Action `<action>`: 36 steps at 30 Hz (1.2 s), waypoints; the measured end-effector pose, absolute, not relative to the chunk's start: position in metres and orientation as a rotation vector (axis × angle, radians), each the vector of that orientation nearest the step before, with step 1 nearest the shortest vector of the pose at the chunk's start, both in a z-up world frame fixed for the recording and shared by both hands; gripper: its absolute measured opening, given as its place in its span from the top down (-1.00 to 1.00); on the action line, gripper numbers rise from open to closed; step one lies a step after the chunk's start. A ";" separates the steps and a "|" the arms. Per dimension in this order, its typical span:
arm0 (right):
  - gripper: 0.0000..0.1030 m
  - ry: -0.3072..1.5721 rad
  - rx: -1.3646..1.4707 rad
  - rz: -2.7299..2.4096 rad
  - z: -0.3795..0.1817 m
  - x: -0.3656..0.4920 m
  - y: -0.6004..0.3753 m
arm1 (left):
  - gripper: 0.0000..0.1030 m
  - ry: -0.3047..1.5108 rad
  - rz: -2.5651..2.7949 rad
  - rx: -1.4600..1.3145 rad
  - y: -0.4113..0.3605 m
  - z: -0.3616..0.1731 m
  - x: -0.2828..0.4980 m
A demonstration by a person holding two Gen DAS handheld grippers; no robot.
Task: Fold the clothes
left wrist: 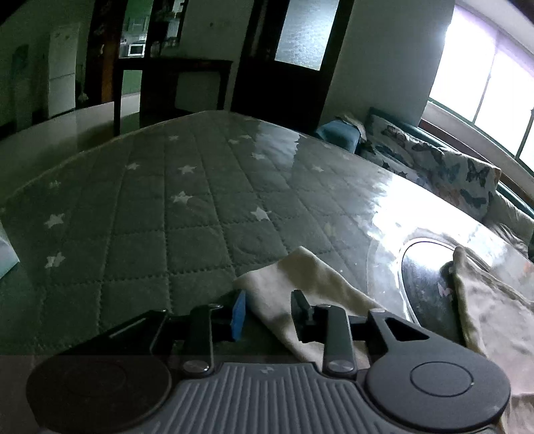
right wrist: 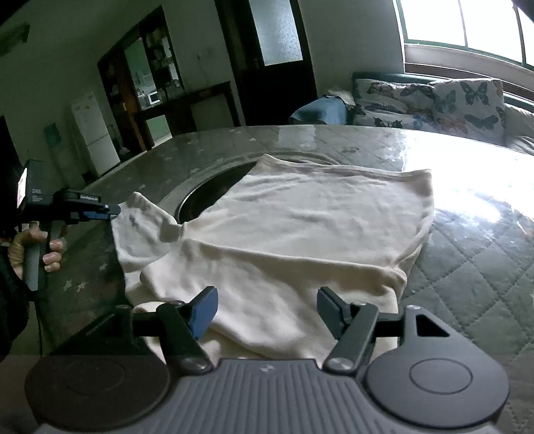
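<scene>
While the cream garment (right wrist: 300, 233) lies spread over the middle of the desk (right wrist: 467, 267), part-folded with one sleeve (right wrist: 147, 220) flung out toward the left edge, neither gripper has hold of it. The right gripper (right wrist: 265, 308) hangs over the near hem, jaws released and wide, cloth under them but not pinched. The left gripper (left wrist: 268, 312) sits at the sleeve end, jaws parted with a fold of sleeve between them; its pads do not appear to press on the fabric. In the right wrist view a hand (right wrist: 40, 247) holds that tool just beside the sleeve tip.

Risks, as judged:
- Left jaws could close on a single layer or only the sleeve edge, so the sleeve drags or twists rather than folding flat.
- Glossy clear cover over the quilted star cloth (left wrist: 167, 200) looks slick; a one-sided pull may slide the whole garment toward an edge and spoil the fold already laid.
- The far part of the garment lies over a dark round inset (right wrist: 207, 197) in the desk; the cloth could sag or snag at its rim when tugged.
- Strong window (right wrist: 467, 23) glare washes out the right side of the desk, making the hem line there hard to read.

Containers: none evident on the desk. Whether the round inset is a basin or just a flat panel cannot be told; nothing is seen inside it.
</scene>
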State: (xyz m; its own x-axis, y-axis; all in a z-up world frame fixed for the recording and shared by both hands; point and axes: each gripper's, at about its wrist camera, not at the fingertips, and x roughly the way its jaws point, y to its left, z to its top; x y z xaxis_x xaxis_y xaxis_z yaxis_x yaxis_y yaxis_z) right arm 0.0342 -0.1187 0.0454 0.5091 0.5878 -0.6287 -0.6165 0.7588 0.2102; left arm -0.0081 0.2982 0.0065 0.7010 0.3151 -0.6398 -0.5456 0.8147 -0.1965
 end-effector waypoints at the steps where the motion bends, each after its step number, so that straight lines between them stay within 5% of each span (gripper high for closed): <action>1: -0.37 0.739 -0.042 0.727 0.046 0.034 -0.119 | 0.33 0.626 0.504 -0.388 0.298 0.006 -0.008; 5: -0.38 0.739 -0.039 0.726 0.047 0.034 -0.120 | 0.04 0.616 0.536 -0.402 0.301 0.007 -0.004; 8: -0.38 0.738 -0.034 0.725 0.047 0.033 -0.121 | 0.03 0.618 0.554 -0.379 0.298 0.006 0.001; 10: -0.39 0.737 -0.034 0.723 0.047 0.033 -0.122 | 0.09 0.629 0.563 -0.348 0.295 0.006 0.006; 11: -0.39 0.736 -0.036 0.720 0.047 0.033 -0.122 | 0.41 0.631 0.563 -0.347 0.294 0.005 0.009; 14: -0.39 0.734 -0.028 0.711 0.048 0.034 -0.126 | 0.80 0.626 0.563 -0.390 0.298 0.004 0.014; 22: -0.39 0.715 -0.009 0.684 0.052 0.032 -0.138 | 0.83 0.526 0.375 -0.486 0.278 0.039 -0.001; 36: -0.39 0.667 0.077 0.583 0.063 0.030 -0.178 | 0.83 0.459 -0.310 -0.443 0.113 0.109 0.008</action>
